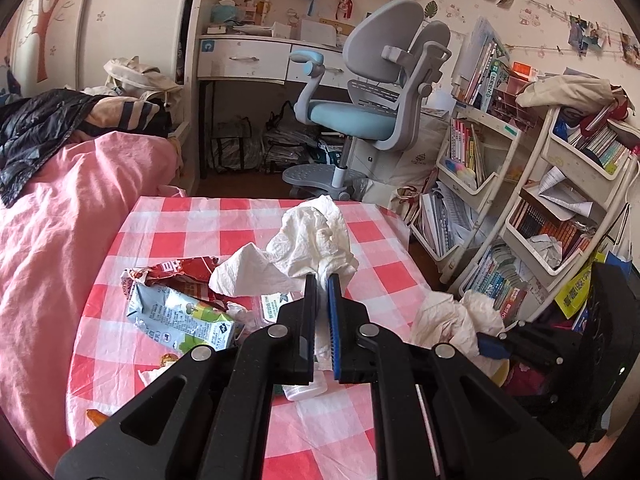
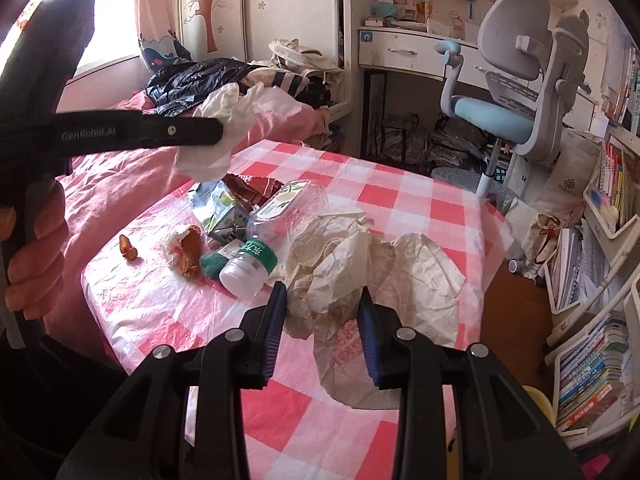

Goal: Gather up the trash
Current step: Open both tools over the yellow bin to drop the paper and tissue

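Observation:
My left gripper (image 1: 322, 284) is shut on a crumpled white tissue (image 1: 312, 240), held up over the red-and-white checked table (image 1: 192, 220). The right wrist view shows that gripper (image 2: 220, 130) at upper left with the tissue (image 2: 216, 152) hanging from its tip. My right gripper (image 2: 322, 300) is shut on a big wad of cream crumpled paper (image 2: 340, 264) near the table's right side. On the cloth lie a flattened juice carton (image 1: 180, 316), a red wrapper (image 1: 176, 270), a clear plastic bottle (image 2: 256, 256) and orange-brown scraps (image 2: 190, 250).
A bed with a pink quilt (image 1: 60, 220) borders the table on the left. A grey and blue desk chair (image 1: 372, 92) stands beyond the table by the desk (image 1: 248, 56). Full bookshelves (image 1: 560, 200) line the right side. A hand (image 2: 36, 248) holds the left gripper's handle.

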Tool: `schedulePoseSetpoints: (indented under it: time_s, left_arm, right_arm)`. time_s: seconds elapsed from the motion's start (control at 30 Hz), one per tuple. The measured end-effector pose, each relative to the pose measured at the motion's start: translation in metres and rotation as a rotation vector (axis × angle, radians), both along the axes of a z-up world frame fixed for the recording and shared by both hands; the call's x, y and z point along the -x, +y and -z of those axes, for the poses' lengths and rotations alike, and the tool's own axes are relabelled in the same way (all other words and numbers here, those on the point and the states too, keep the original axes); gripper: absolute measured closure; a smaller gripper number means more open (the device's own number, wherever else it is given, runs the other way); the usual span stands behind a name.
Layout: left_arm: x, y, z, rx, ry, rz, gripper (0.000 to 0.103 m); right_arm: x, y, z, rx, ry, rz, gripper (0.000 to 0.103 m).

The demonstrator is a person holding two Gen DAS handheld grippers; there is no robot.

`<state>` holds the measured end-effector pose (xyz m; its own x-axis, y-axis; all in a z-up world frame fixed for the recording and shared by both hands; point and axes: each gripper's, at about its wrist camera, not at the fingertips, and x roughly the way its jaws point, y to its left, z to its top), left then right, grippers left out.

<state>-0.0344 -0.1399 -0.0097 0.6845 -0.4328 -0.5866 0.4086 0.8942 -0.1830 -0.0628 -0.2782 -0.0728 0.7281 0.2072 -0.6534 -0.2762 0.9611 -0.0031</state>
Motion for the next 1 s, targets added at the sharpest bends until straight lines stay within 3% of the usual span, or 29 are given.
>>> schedulePoseSetpoints:
  time_s: [0.2, 0.37, 0.6, 0.67, 0.73, 0.8, 0.87, 0.93, 1.0]
  left_arm:
    - [0.008, -0.032, 0.006, 0.005, 0.011, 0.088, 0.097]
    - [0.015, -0.086, 0.013, 0.029, 0.030, 0.211, 0.097]
    - [0.027, -0.223, 0.035, -0.001, 0.094, 0.424, 0.097]
    - [0.026, -0.263, 0.047, -0.002, 0.133, 0.466, 0.097]
    - [0.024, -0.302, 0.062, -0.002, 0.186, 0.495, 0.097]
    - [0.019, -0.336, 0.080, -0.011, 0.253, 0.506, 0.083]
    - [0.016, -0.358, 0.096, -0.029, 0.297, 0.498, 0.045]
    - [0.016, -0.367, 0.102, -0.031, 0.309, 0.491, 0.040]
    - [0.018, -0.363, 0.098, -0.032, 0.298, 0.477, 0.037]
  right_arm:
    - [0.015, -0.053, -0.012, 0.056, -0.031, 0.059, 0.068]
    - [0.039, -0.118, 0.002, 0.084, -0.023, 0.165, 0.068]
    - [0.054, -0.204, 0.062, 0.038, 0.061, 0.334, 0.068]
    - [0.051, -0.225, 0.088, 0.016, 0.101, 0.380, 0.064]
    - [0.048, -0.244, 0.111, 0.004, 0.139, 0.434, 0.053]
    - [0.049, -0.261, 0.132, -0.003, 0.174, 0.498, 0.051]
    - [0.055, -0.271, 0.140, -0.011, 0.189, 0.542, 0.047]
    - [0.068, -0.275, 0.137, -0.011, 0.175, 0.563, 0.036]
    - [0.077, -0.273, 0.129, 0.005, 0.153, 0.570, 0.030]
